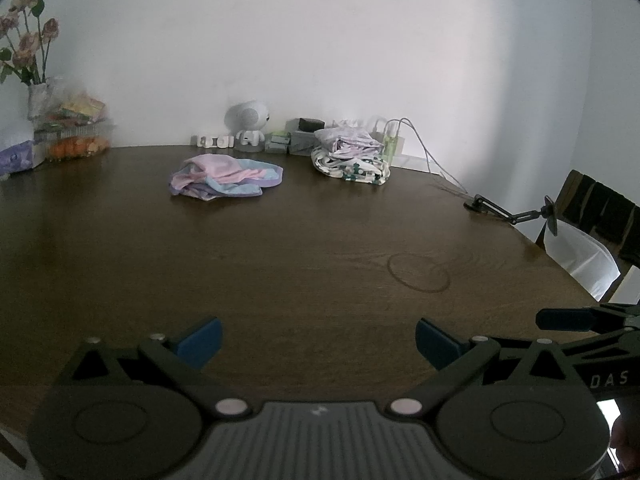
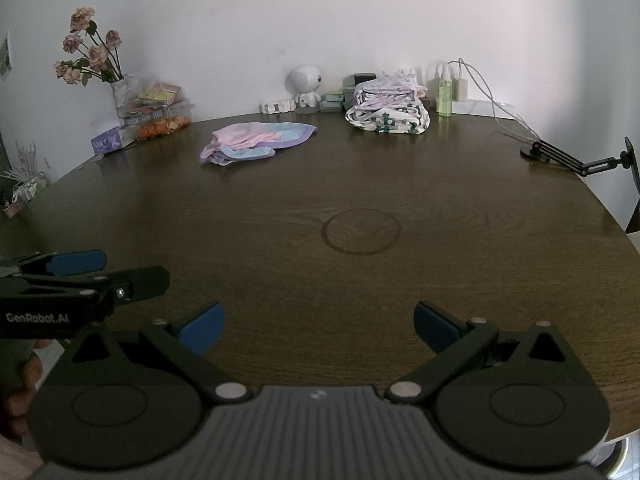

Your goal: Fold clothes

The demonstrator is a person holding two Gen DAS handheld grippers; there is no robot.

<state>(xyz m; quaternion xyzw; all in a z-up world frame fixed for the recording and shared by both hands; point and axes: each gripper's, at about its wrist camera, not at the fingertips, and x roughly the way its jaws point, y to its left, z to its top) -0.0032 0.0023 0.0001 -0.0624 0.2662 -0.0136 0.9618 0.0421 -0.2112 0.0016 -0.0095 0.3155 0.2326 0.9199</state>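
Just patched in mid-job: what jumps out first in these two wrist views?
A crumpled pink, blue and lilac garment lies unfolded at the far side of the dark wooden round table. To its right, near the wall, sits a stack of folded white patterned clothes. Both the left gripper and right gripper hover open and empty.

Left gripper [image 1: 318, 342] wide apart, empty, over dark table [image 1: 280, 264]. Far: crumpled pastel garment [image 1: 226, 177]; folded pile [image 1: 352, 156] right of it. Right gripper [image 1: 576, 320] at near right edge.
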